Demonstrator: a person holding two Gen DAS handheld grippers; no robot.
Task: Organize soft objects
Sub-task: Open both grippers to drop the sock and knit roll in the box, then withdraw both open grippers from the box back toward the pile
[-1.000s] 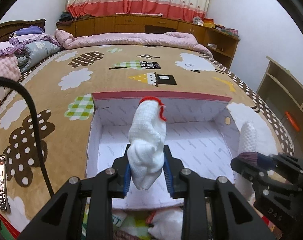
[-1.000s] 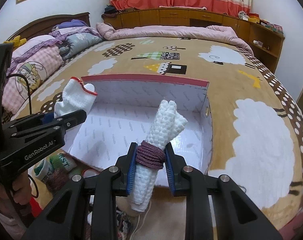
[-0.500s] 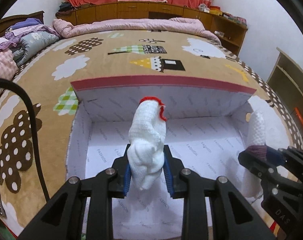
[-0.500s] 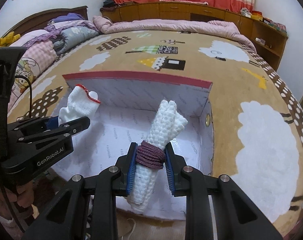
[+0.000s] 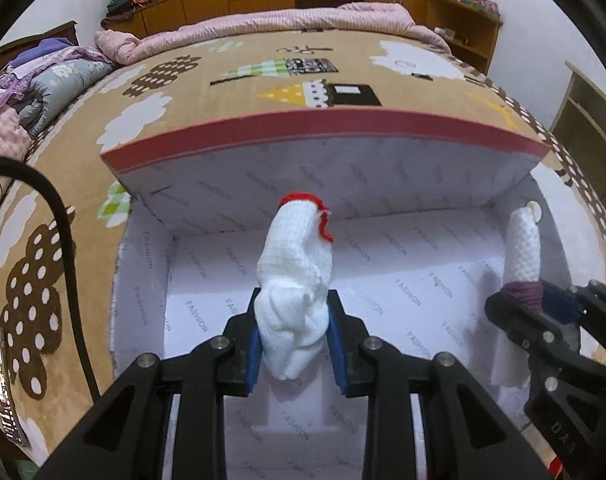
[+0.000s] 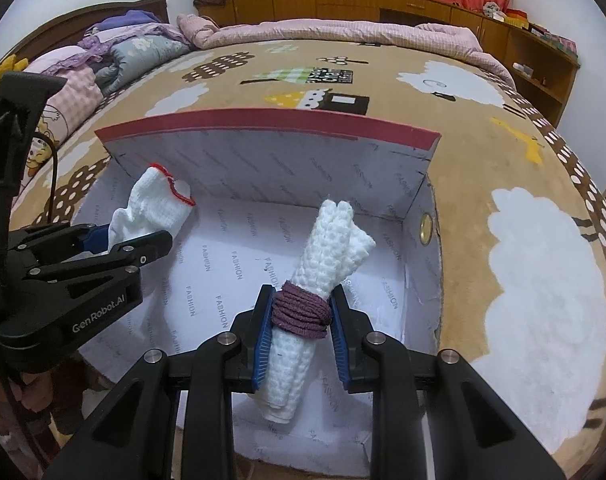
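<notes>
Mid-placement, by the look of it: both loads carried over the open box (image 5: 151, 264), neither yet set down. Left tongs (image 5: 295, 340) clenched on a bunched white glove with a red cuff (image 5: 295, 276), blue pads pressing its lower half, cuff end pointing up toward the box's far wall. Right tongs (image 6: 301, 320) clenched on a rolled white waffle-knit cloth (image 6: 327, 256), gripped right at the dark purple cord (image 6: 301, 312) wound around its middle. Both bundles hanging above the white "FASHION"-printed floor of the box, glove toward the left side, roll toward the right wall near the brass eyelet (image 6: 425, 224). Box resting on the bed (image 6: 523, 280) with its cloud-patterned brown cover, red-edged flap standing up behind. Next move probably a further lowering until each bundle touches the floor, then a release, kept well apart so the two lie side by side. Glove limp, crumpled, likely to slump on release; roll firm, held in shape by its cord, likely to stay tidy but free to roll.
</notes>
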